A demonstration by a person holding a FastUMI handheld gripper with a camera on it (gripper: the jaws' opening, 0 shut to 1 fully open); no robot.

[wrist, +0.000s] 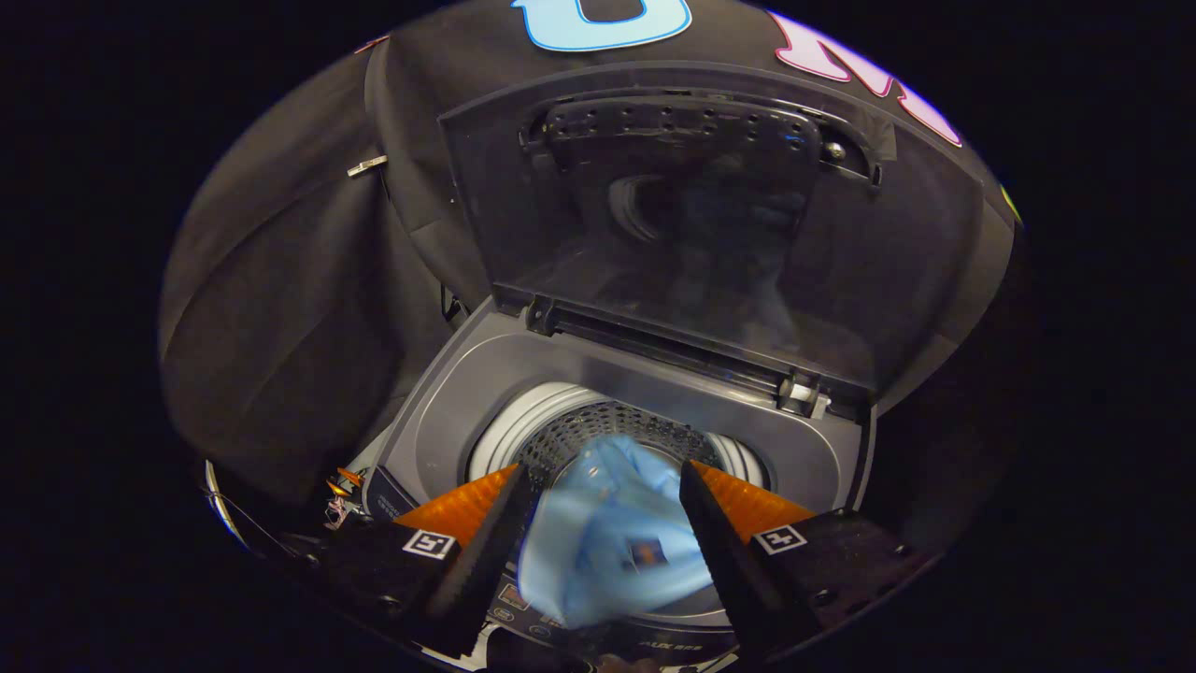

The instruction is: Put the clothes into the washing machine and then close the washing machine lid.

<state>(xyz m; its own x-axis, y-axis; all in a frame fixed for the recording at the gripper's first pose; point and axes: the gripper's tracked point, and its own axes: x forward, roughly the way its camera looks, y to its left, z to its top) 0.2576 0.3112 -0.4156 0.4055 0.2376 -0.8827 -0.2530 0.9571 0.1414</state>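
While over the washing machine (pixel 645 374), gripper (pixel 603 477) apparently clenched on light blue garment (pixel 607 542).

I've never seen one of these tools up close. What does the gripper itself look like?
The gripper has two wedge-shaped fingers, orange ridged outside, with black textured inner pads. Each finger sits on a black block bearing a small white square tag with a black pattern.

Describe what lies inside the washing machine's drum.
Inside the drum only its perforated metal wall shows. The light blue garment, between the gripper fingers, covers the rest, so the drum's bottom is hidden.
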